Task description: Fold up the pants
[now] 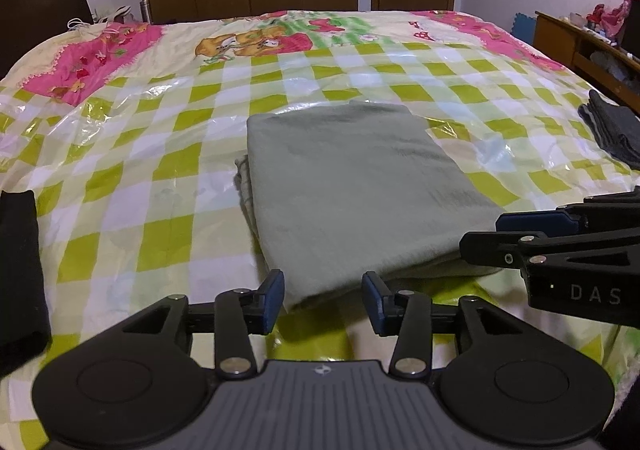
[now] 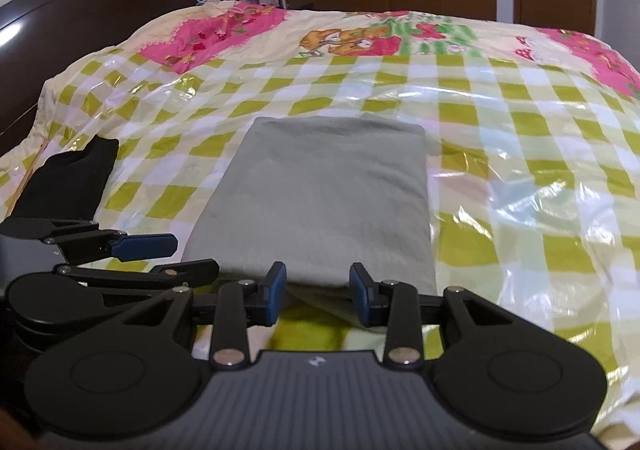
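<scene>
Left view
Pants [image 1: 352, 186]: one grey-green pair, folded into a rectangle, lying mid-bed [image 1: 160, 138]; long axis runs away from the camera.
Left gripper [image 1: 323, 300]: jaws spread, empty, at the near edge of the fold.
Right gripper [image 1: 520, 234]: enters from the right beside the pants; spread or not, cannot tell.
Dark cloths: two, one at the left edge [image 1: 20, 274], one far right [image 1: 612, 130].

Right view
Pants [image 2: 320, 202]: same single stack, long axis pointing away.
Right gripper [image 2: 318, 296]: jaws spread, empty, at the near edge.
Left gripper [image 2: 160, 254]: low left, fingers apart.
Black cloth [image 2: 68, 178]: one, left.
</scene>
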The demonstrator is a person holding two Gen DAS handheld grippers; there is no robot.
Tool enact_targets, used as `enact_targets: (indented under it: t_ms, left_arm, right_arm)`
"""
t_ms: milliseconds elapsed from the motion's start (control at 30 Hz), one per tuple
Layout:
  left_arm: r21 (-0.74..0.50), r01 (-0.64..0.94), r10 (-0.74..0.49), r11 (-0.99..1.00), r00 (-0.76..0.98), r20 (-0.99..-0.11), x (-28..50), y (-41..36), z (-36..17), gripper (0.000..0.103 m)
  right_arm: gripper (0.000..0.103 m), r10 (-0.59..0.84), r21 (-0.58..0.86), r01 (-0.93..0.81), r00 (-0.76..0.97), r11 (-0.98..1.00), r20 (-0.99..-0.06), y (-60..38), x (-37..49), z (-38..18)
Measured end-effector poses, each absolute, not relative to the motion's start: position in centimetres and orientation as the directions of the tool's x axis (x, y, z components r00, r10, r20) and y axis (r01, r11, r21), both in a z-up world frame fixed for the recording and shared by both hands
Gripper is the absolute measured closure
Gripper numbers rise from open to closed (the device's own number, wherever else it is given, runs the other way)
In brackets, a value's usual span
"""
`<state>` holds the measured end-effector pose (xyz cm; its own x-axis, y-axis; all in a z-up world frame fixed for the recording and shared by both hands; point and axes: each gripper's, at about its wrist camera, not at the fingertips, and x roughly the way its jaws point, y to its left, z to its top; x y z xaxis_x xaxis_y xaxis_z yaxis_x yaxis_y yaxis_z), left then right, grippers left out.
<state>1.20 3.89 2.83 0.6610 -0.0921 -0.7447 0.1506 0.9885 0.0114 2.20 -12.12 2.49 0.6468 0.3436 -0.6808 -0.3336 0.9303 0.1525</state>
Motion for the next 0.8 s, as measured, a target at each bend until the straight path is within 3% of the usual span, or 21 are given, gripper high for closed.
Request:
enact_targets:
  t_ms: [800]
  left_arm:
    - [0.036, 0.124, -0.052, 0.992, 0.642, -0.765, 0.2, 2.1, 1.6, 0.018]
  right_arm:
    - [0.067, 0.321, 0.166, -0.293, 0.635, 0.942, -0.702, -13.3, 0.6, 1.3]
